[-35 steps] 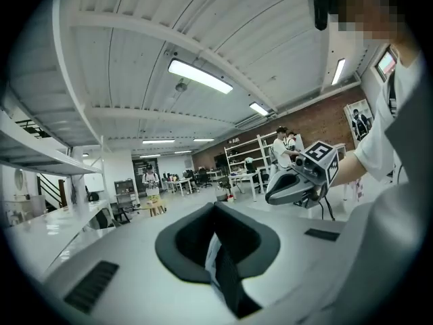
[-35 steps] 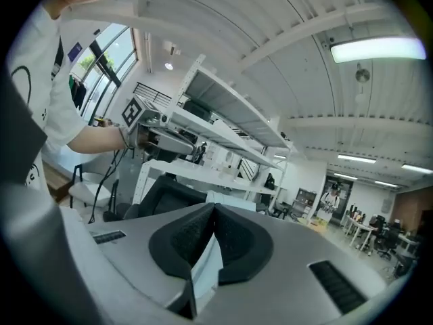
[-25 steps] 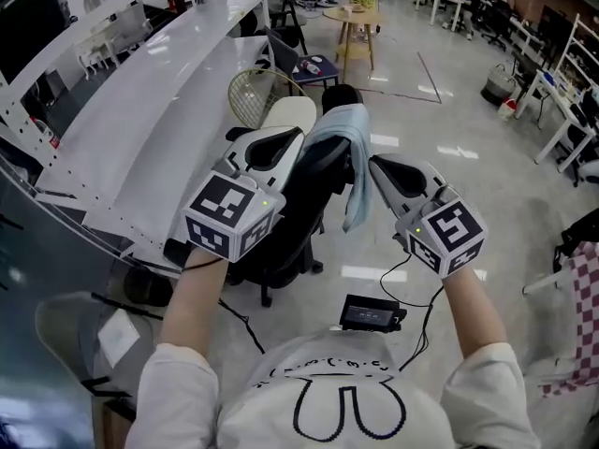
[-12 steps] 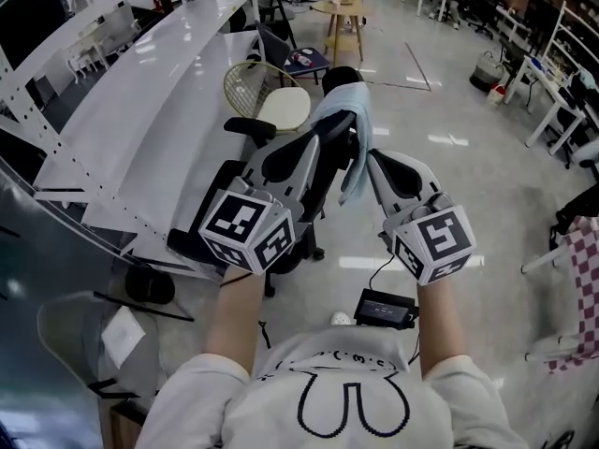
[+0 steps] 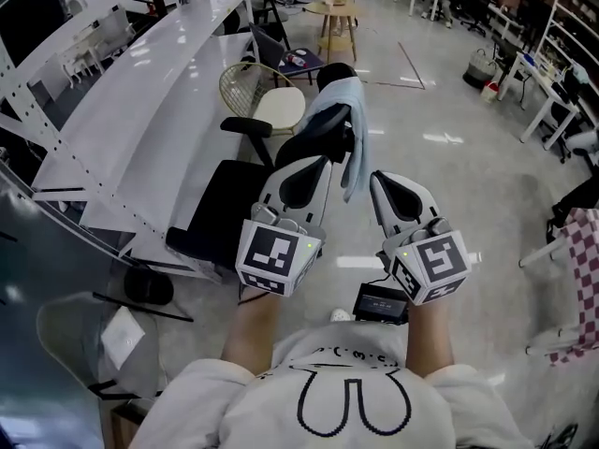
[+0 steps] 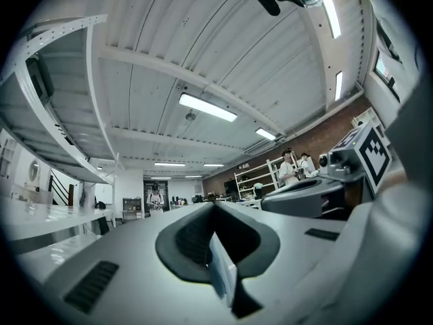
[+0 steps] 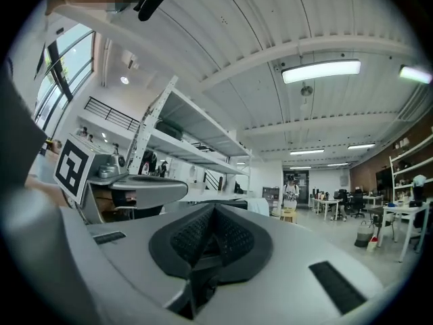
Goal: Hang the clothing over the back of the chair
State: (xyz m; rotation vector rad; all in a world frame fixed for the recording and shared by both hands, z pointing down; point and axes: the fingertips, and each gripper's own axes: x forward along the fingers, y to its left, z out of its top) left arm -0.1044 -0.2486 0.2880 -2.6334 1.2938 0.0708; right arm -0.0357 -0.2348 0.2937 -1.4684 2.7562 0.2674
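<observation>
Now the light blue clothing (image 5: 344,124) hangs over the back of the black chair (image 5: 229,213), near the top middle of the frame. Its long side runs down the chair back toward the shiny grey floor (image 5: 449,195). The left tool (image 5: 314,166) and right tool (image 5: 384,181) are both pressed together and hold nothing, just below the clothing and not touching it. A long white table (image 5: 159,101) fills the upper left.

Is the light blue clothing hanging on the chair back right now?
Yes, hanging: the light blue clothing drapes over the top of the black office chair's backrest, one end trailing down its side.
</observation>
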